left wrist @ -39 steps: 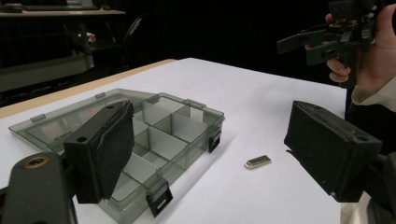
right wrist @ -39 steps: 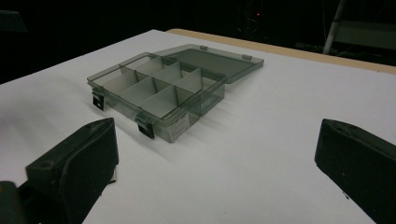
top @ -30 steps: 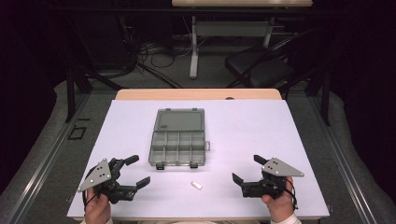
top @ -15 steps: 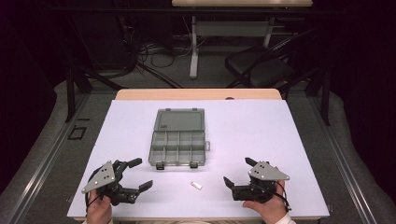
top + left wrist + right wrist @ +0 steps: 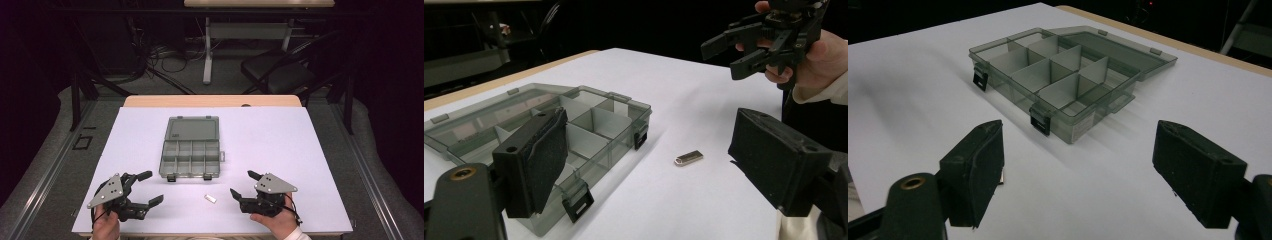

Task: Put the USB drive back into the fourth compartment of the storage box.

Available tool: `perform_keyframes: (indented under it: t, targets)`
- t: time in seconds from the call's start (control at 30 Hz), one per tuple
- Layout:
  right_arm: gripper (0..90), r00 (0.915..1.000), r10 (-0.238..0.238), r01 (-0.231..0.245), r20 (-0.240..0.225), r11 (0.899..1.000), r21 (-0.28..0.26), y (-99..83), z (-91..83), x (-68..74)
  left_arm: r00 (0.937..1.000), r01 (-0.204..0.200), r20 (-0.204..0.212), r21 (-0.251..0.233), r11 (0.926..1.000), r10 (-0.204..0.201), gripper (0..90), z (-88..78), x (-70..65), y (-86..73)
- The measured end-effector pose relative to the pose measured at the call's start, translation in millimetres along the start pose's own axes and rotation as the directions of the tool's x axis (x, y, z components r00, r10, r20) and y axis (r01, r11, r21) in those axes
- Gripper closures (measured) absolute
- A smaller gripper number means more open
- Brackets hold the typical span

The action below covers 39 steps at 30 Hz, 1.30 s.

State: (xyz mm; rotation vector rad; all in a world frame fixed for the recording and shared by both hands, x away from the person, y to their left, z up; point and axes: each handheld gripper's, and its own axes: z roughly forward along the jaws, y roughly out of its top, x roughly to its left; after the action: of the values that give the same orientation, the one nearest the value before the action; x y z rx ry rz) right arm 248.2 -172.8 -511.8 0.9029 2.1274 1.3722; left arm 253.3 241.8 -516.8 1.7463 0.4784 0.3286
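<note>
Closing on a small metal piece beside an open organiser box

Your right hand-held gripper (image 5: 243, 189) has its jaws apart, just been narrowing, nothing between them; your left hand-held gripper (image 5: 148, 187) stands wide too. Between them the small, oblong, shiny metal piece (image 5: 211, 199) lies on the smooth white worktop (image 5: 280, 145). Behind it sits the translucent grey plastic organiser box (image 5: 190, 158), lid back, its rectangular divided compartments empty.

In the right gripper view, a black jaw hid nearly all of the small metal piece (image 5: 1004, 176); the person's forearms were cut off below.
</note>
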Motion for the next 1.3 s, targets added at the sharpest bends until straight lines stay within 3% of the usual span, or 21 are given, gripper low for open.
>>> perform_keyframes:
  t: [0.43,0.73,0.87,1.03,1.3]
  targets:
    - [29.6,0.9971,-0.014,0.017,-0.074,0.999,0.037,4.9,28.1,12.3,1.0,0.001,-0.007,0.006,1.0,-0.001,15.7,0.6,0.1,-0.9]
    - [33.7,0.9943,-0.053,0.058,-0.092,0.997,0.055,10.3,45.3,22.8,1.0,0.005,-0.001,0.007,1.0,-0.005,15.7,1.1,0.5,-1.3]
    - [35.4,0.9934,-0.046,0.053,-0.105,0.997,0.059,10.8,50.9,24.4,1.0,0.004,-0.002,0.01,0.9999,-0.004,15.7,1.0,0.7,-1.3]
    - [45.4,0.9907,-0.044,0.055,-0.129,0.995,0.085,10.6,60.4,28.3,1.0,0.004,-0.003,0.014,0.9999,-0.004,15.7,1.1,0.9,-1.5]
    - [52.2,0.9878,-0.039,0.051,-0.151,0.996,0.078,9.8,66.5,31.1,1.0,0.004,-0.008,0.022,0.9998,-0.004,15.7,1.4,1.0,-1.7]
